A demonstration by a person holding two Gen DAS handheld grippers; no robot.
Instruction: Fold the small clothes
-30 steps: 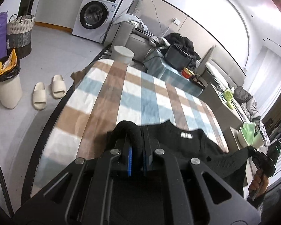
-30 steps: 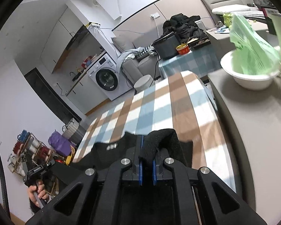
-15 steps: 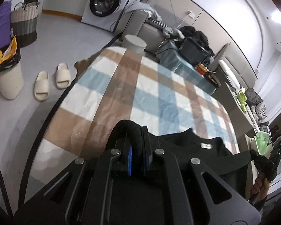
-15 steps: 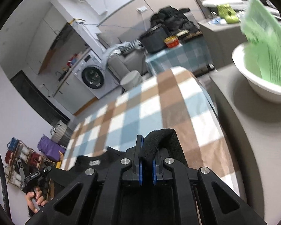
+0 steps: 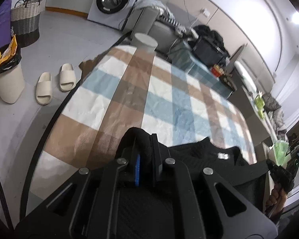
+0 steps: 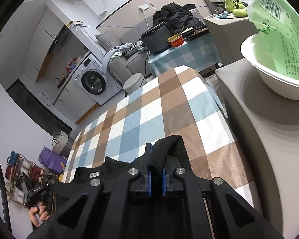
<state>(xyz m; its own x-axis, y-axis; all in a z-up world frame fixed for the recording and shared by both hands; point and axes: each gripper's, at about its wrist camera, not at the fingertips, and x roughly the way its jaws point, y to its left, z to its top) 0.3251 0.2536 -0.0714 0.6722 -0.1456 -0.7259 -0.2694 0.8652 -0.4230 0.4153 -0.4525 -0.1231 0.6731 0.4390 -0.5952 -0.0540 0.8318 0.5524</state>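
Observation:
A black knit garment (image 5: pixel 205 155) with a small white neck label (image 5: pixel 222 155) is stretched between my two grippers over the near end of the checked table (image 5: pixel 163 99). My left gripper (image 5: pixel 144 149) is shut on one bunched corner of it. In the right wrist view the same garment (image 6: pixel 109 169) hangs at the table's near edge, and my right gripper (image 6: pixel 156 159) is shut on the other bunched corner. The neckline and label (image 6: pixel 94 174) lie between the two grips. The cloth below the grippers is hidden by their bodies.
A grey counter (image 6: pixel 269 139) with a white bowl (image 6: pixel 273 67) holding a green bag borders the table on the right. Slippers (image 5: pixel 55 83), a bin (image 5: pixel 7 79) and a woven basket (image 5: pixel 26 25) stand on the floor at left. A washing machine (image 5: pixel 113 2) is at the back.
Both grippers have come down toward the table with the garment still pinched. The cameras now look more steeply at the checked cloth, and the collar lies lower over the near end.

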